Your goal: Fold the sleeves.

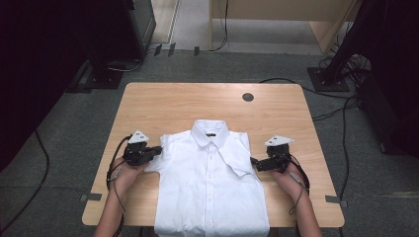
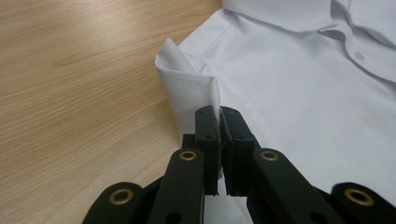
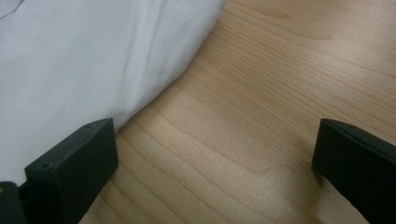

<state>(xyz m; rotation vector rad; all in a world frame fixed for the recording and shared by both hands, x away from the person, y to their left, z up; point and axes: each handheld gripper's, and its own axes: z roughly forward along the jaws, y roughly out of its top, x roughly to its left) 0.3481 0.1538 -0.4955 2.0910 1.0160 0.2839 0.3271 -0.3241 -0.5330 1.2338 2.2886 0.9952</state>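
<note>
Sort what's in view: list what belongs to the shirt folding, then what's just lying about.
In the job: shirt, its sleeve, left gripper shut on that sleeve, right gripper open beside the shirt.

Lying about: table, its round hole, floor cables.

Even, soft overhead light, dim surroundings.
The white shirt glows almost featureless; beyond the table the corners fall dark, and close-up jaws look soft.

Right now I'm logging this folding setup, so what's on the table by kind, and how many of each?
White shirt: 1
Handheld grippers: 2, the left gripper pinching the shirt's sleeve, the right gripper open beside the shirt
Total: 3 things on the wooden table
</note>
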